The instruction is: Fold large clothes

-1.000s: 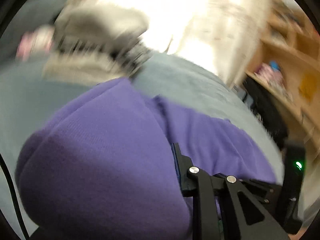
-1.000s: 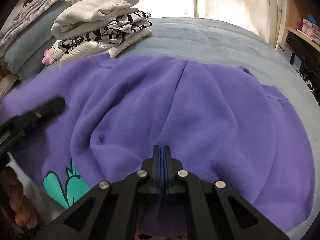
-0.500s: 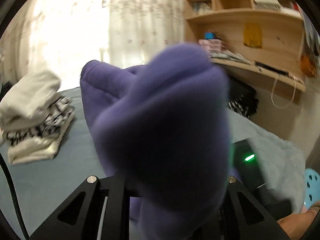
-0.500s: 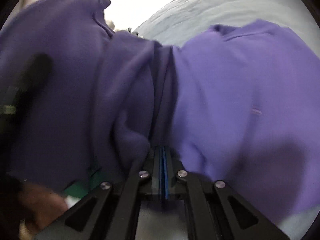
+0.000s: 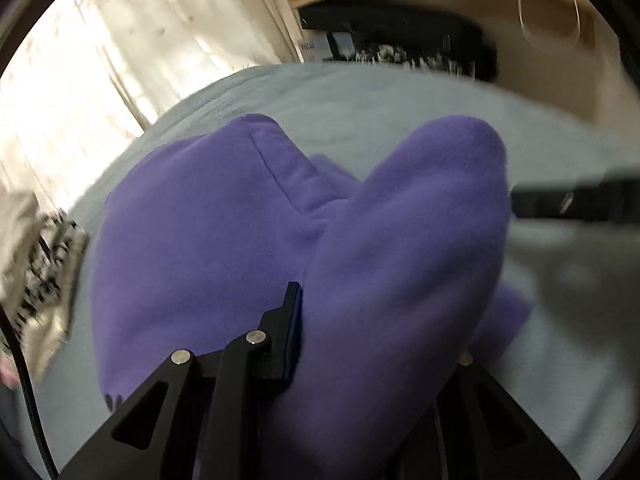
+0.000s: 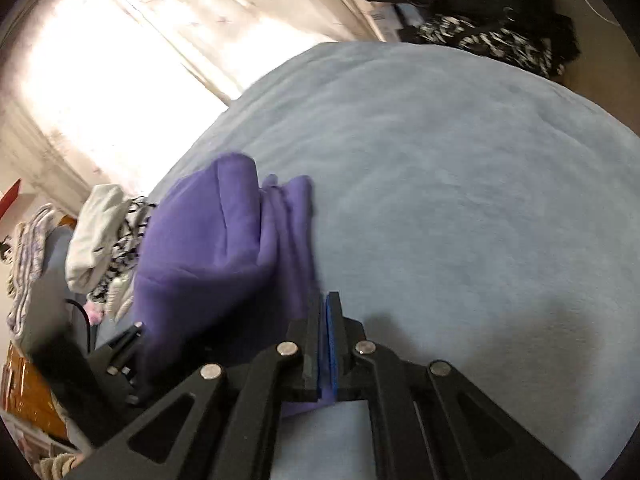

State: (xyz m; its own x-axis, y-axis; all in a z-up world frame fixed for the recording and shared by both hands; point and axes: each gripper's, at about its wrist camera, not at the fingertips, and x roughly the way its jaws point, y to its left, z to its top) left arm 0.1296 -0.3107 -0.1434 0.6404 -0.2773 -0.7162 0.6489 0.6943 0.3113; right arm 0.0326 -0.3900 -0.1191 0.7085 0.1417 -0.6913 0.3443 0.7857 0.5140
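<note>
A purple fleece garment [image 5: 224, 240] bulges in two thick lobes over my left gripper [image 5: 340, 320], which is shut on a fat fold of it. Only the left finger [image 5: 294, 312] shows; the fabric hides the other. In the right wrist view the same garment [image 6: 208, 248] hangs bunched to the left, above the bed. My right gripper [image 6: 325, 312] is shut on a thin edge of it, and purple cloth shows behind the pads. The left gripper [image 6: 120, 360] appears low on the left there, and the right gripper [image 5: 572, 204] sits at the right edge of the left wrist view.
A light blue blanket covers the bed [image 6: 460, 200]. Folded clothes [image 6: 104, 240] are stacked at the bed's left end, blurred in the left wrist view [image 5: 40, 272]. Dark patterned clothes [image 6: 480, 36] lie beyond the far edge, under a wooden shelf. A bright curtained window [image 6: 100, 80] is behind.
The garment, spread on the bed a second ago, is now lifted and bunched. Both grippers swept sideways with it and rolled, so the views tilt towards the window and shelf.
</note>
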